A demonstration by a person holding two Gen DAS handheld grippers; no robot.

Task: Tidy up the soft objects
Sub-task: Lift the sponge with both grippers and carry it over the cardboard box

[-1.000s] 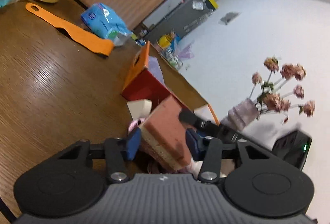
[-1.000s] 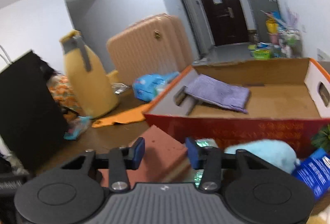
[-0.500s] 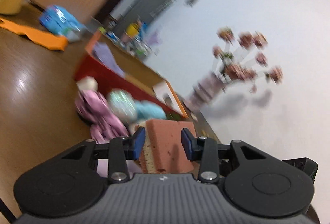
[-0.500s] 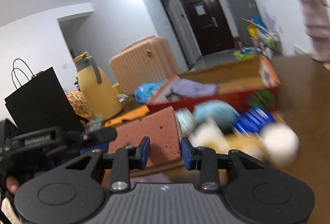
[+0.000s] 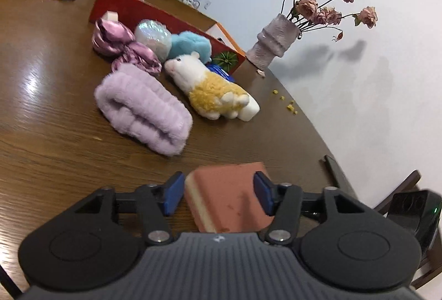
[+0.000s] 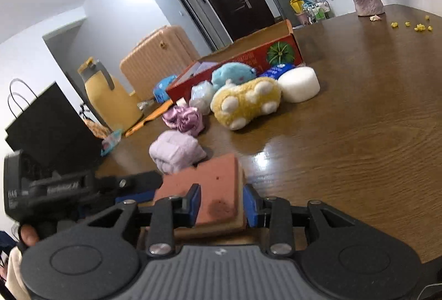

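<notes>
A brick-red sponge (image 5: 229, 197) with a cream underside hangs low over the brown table (image 5: 55, 134). My left gripper (image 5: 218, 193) has it between its jaws, which are opening, and a thin gap shows at the left pad. In the right wrist view my right gripper (image 6: 222, 204) is shut on the same sponge (image 6: 210, 189), with the left gripper (image 6: 149, 188) reaching in from the left. Further off lie a lilac fluffy roll (image 5: 143, 109), a white and yellow plush hamster (image 5: 210, 90), pink satin scrunchies (image 5: 118, 43) and a blue plush (image 5: 190, 44).
An open red cardboard box (image 5: 154, 12) stands behind the soft things, and a vase of dried roses (image 5: 273, 43) is near the table's curved edge. A white round sponge (image 6: 299, 84) lies by the hamster. At the left stand a black paper bag (image 6: 52, 123) and a yellow jug (image 6: 110, 98).
Both grippers have carried the sponge away from the red box to the near part of the table. The left jaws have widened off the sponge. The right stays closed on it.
</notes>
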